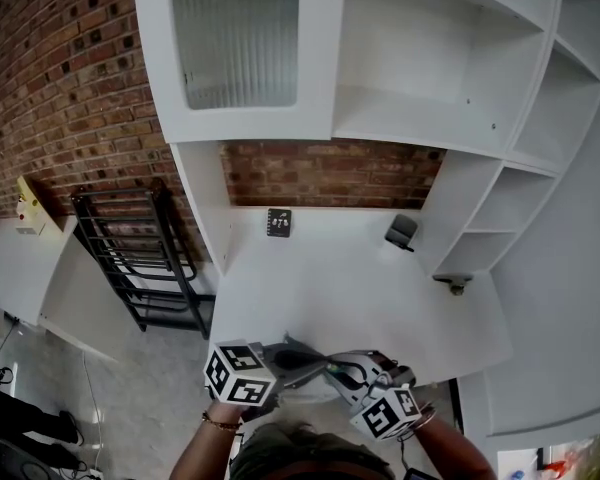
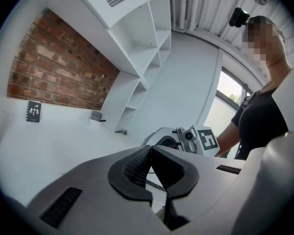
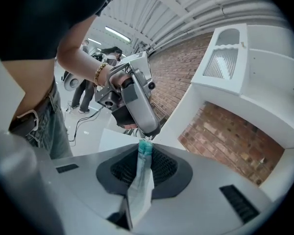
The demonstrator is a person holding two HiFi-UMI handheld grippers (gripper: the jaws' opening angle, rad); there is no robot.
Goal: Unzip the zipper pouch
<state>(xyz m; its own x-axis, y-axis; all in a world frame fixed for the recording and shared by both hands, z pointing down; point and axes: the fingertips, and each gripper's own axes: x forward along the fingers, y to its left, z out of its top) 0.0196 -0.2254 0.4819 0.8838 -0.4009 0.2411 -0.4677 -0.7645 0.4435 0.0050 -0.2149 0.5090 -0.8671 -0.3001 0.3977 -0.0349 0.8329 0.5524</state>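
Note:
The zipper pouch is a pale, thin piece with a teal end, standing edge-on between the pads of my right gripper, which is shut on it. My left gripper reaches in from ahead, and its tip meets the pouch's teal end. In the left gripper view the left gripper has its pads pressed together; I cannot tell if anything is pinched there. In the head view both grippers meet at the near edge of the white desk, the left gripper and the right gripper tip to tip. The pouch is mostly hidden there.
A small black card leans at the back of the desk. A dark object and a small item sit by the right shelving. A black rack stands on the floor to the left. People stand far off in the right gripper view.

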